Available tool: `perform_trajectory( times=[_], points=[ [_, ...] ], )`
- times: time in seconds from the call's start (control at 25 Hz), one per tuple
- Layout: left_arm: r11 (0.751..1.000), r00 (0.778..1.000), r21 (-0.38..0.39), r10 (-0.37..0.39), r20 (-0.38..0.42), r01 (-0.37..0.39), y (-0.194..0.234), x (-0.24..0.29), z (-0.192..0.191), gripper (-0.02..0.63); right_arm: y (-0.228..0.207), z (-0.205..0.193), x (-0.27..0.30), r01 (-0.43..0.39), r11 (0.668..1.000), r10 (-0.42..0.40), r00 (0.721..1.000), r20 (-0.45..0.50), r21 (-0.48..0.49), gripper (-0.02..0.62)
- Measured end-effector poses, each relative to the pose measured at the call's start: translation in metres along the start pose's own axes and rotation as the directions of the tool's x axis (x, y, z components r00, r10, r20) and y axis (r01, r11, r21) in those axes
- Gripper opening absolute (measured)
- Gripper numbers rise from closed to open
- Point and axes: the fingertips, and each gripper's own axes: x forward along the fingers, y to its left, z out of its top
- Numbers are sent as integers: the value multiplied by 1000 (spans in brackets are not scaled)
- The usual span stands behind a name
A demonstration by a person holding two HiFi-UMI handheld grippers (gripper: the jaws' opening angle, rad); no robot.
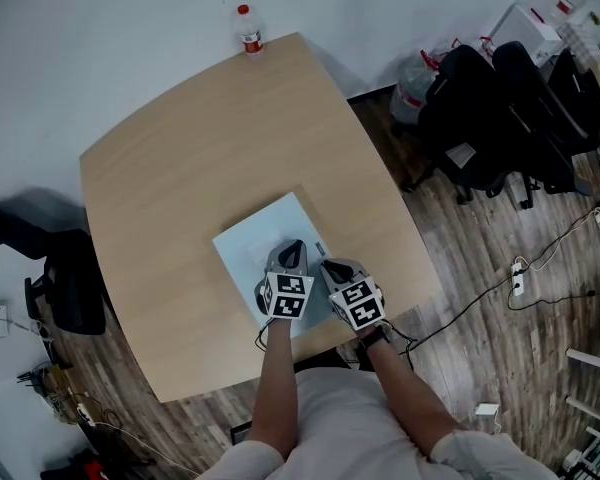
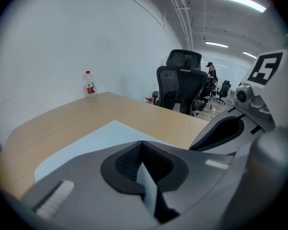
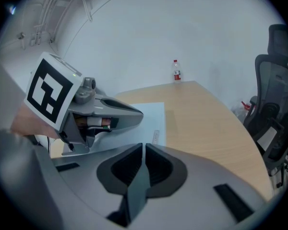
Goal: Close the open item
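Note:
Both grippers hover side by side over a pale blue mat (image 1: 248, 236) on the wooden table (image 1: 200, 138), near its front edge. My left gripper (image 1: 292, 250) is shut, its jaws pressed together with nothing between them (image 2: 143, 146). My right gripper (image 1: 326, 266) is also shut and empty (image 3: 144, 148). Each shows in the other's view: the right gripper (image 2: 230, 128) beside the left, the left gripper (image 3: 103, 113) beside the right. The mat (image 2: 86, 143) (image 3: 153, 114) looks bare except for a small strip (image 3: 156, 137) at its edge. No open item shows in any view.
A water bottle (image 1: 248, 30) (image 2: 90, 84) (image 3: 176, 71) stands at the table's far corner by the white wall. Black office chairs (image 1: 500, 108) (image 2: 182, 83) stand on the wooden floor to the right. Another dark chair (image 1: 65, 278) is at the left.

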Motion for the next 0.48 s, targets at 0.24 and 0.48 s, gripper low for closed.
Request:
perform_trajectory(
  times=[0.24,0.48],
  points=[
    [998,997,59,8,-77,-3,-5,11,-11,9,0,-11,5,-8,1000,8,999,-33,-15,28],
    [994,993,108,32,-118,-19,-8,18,-17,9,-1,-13,8,-7,998,4,999,-46,-55,26]
  ],
)
